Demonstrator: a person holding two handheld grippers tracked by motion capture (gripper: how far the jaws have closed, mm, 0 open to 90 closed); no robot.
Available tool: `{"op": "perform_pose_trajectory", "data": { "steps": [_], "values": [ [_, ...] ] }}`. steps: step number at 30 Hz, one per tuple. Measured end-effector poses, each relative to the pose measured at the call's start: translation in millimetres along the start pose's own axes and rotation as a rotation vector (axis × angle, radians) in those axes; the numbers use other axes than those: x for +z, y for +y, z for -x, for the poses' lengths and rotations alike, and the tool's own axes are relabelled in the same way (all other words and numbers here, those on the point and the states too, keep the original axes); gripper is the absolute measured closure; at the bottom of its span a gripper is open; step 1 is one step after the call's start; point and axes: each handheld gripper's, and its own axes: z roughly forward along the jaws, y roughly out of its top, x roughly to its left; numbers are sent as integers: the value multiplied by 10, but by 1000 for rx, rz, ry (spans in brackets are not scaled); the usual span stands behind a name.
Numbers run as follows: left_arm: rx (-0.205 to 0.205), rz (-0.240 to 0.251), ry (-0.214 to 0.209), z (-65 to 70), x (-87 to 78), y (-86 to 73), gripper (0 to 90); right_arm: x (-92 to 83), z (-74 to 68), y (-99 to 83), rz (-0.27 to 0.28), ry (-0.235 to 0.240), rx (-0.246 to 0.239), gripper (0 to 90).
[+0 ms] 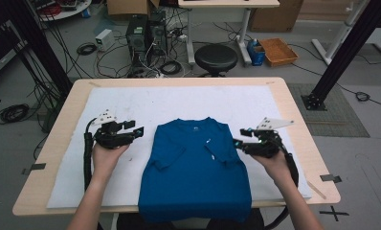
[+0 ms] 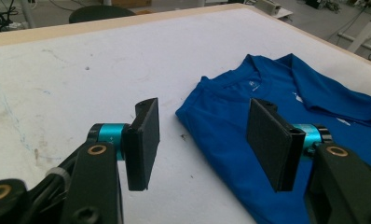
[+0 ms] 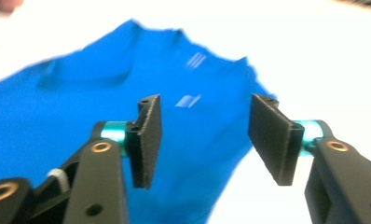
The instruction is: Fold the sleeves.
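A blue T-shirt (image 1: 196,165) lies in the middle of the table with both sleeves folded in over its front; its hem hangs over the near edge. My left gripper (image 1: 137,128) is held open just left of the shirt's shoulder, nothing between its jaws. The left gripper view has the shirt's collar and left edge (image 2: 230,116) beyond the gripper (image 2: 203,140). At the shirt's right side, my right gripper (image 1: 240,139) is open too and points at that edge. Its view is blurred, with the blue T-shirt (image 3: 81,107) behind the open gripper (image 3: 204,140).
A white mat (image 1: 131,103) covers the wooden table (image 1: 294,110). Beyond the far edge stand a black stool (image 1: 216,58), computer towers, cables and an orange tray (image 1: 278,51). Black frame posts rise at both sides.
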Motion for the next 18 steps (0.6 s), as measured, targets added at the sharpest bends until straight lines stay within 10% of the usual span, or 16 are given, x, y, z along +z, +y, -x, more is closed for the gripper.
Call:
{"op": "perform_pose_trajectory", "data": {
  "steps": [9, 18],
  "values": [
    [-12, 54, -35, 42, 59, 211, 438, -205, 310, 341, 117, -97, 120, 304],
    [21, 51, -50, 85, -20, 133, 427, -274, 302, 285, 122, -92, 83, 226]
  ]
}}
